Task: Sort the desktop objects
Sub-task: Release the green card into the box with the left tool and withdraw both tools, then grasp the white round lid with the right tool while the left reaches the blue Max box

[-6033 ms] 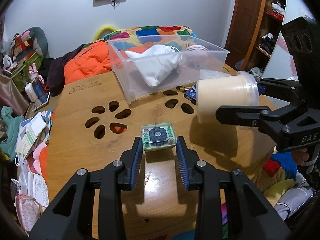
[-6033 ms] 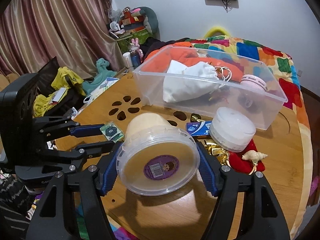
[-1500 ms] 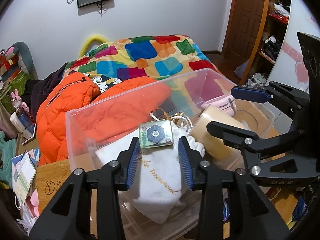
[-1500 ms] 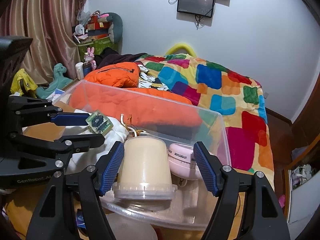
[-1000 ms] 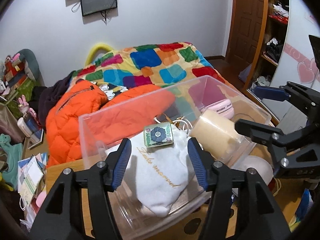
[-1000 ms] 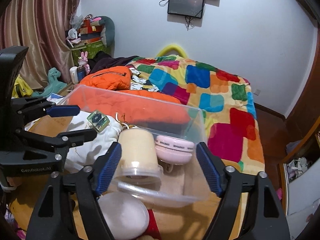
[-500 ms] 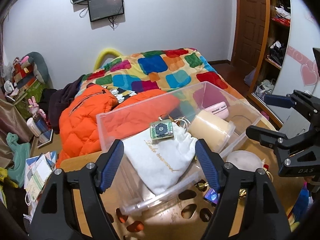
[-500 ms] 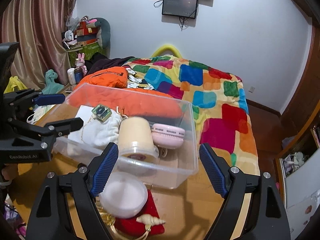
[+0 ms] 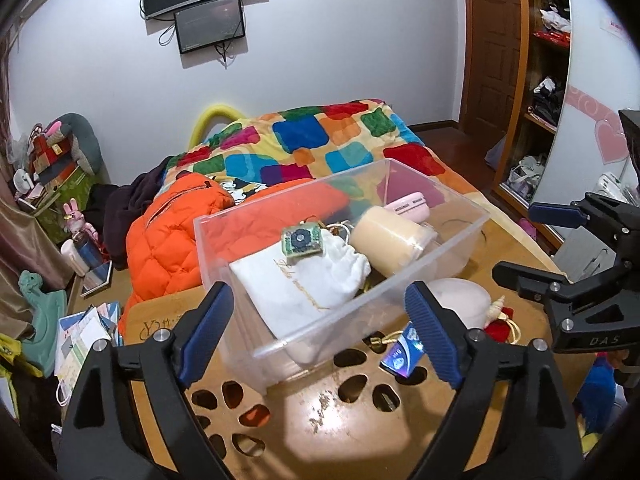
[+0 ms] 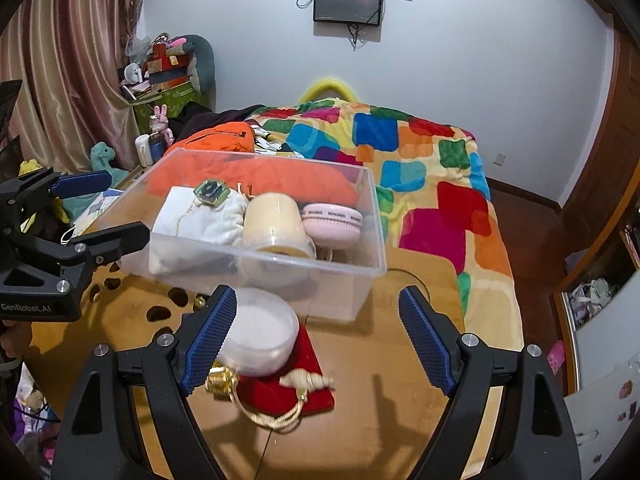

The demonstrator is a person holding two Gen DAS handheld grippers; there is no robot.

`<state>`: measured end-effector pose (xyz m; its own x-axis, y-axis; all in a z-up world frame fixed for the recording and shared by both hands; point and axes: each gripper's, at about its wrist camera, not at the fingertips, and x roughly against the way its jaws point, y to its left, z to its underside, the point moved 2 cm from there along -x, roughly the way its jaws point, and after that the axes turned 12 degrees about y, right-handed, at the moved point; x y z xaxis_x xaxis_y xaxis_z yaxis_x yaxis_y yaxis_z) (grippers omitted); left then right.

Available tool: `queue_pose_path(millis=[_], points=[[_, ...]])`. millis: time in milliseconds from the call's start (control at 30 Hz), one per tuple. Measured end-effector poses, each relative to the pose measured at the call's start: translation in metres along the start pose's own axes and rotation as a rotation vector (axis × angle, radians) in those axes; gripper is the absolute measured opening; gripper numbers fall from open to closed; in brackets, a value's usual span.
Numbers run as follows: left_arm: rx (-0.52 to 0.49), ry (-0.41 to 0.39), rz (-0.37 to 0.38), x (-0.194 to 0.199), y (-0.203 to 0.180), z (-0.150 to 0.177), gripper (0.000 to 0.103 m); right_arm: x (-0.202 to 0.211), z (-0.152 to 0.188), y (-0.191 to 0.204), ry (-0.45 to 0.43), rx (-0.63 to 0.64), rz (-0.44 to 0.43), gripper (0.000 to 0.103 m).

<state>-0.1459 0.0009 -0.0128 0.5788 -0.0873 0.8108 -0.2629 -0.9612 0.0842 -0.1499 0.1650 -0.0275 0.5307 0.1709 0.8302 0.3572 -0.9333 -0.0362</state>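
Clutter from the bench (image 9: 420, 428) now sits in a clear plastic bin (image 9: 436, 268) that stands on the wood just past both tools. Inside it a white drawstring pouch (image 9: 308, 280) lies on the left, with a small square green tile bearing a dark flower (image 9: 301, 241) resting on top. A cream tub with a clear lid (image 9: 386, 246) lies tipped on its side against the pouch, and a pink round case (image 10: 332, 226) sits beside it toward the far right corner. Gold cord shows between pouch and tub, too tangled to say what it belongs to.

Outside the bin, touching its near wall, a white round lidded container (image 10: 260, 332) rests partly on a red cloth pouch (image 10: 288, 394), with a pale seashell (image 10: 306, 381) and a gold cord on that cloth. A small blue packet (image 9: 402, 350) lies near the cut-out holes of the bench.

The left tool (image 9: 318, 334) hangs above the bench with its blue pads spread wide, gripping nothing; the bin's near corner lies between and beyond them. The right tool (image 10: 318, 336) is likewise spread wide and empty, the white container just inside its left pad and the bin directly ahead.
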Motion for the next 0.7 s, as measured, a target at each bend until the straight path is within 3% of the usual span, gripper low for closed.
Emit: queue_pose_path(millis=[333,467,700], points=[[0.024,0.047,0.018,-0.01,-0.001,0.02,0.089,-0.002,0.025,-0.01,0.034,-0.05,-0.025,0.081],[0.006,0.029,-0.024,-0.009,-0.007,0.028,0.091,-0.009,0.029,-0.008,0.054,-0.058,-0.059,0.081],[-0.021,0.017,0.024,-0.002,-0.018,0.036,0.091,-0.024,0.029,0.009,0.069,-0.015,-0.128,0.081]])
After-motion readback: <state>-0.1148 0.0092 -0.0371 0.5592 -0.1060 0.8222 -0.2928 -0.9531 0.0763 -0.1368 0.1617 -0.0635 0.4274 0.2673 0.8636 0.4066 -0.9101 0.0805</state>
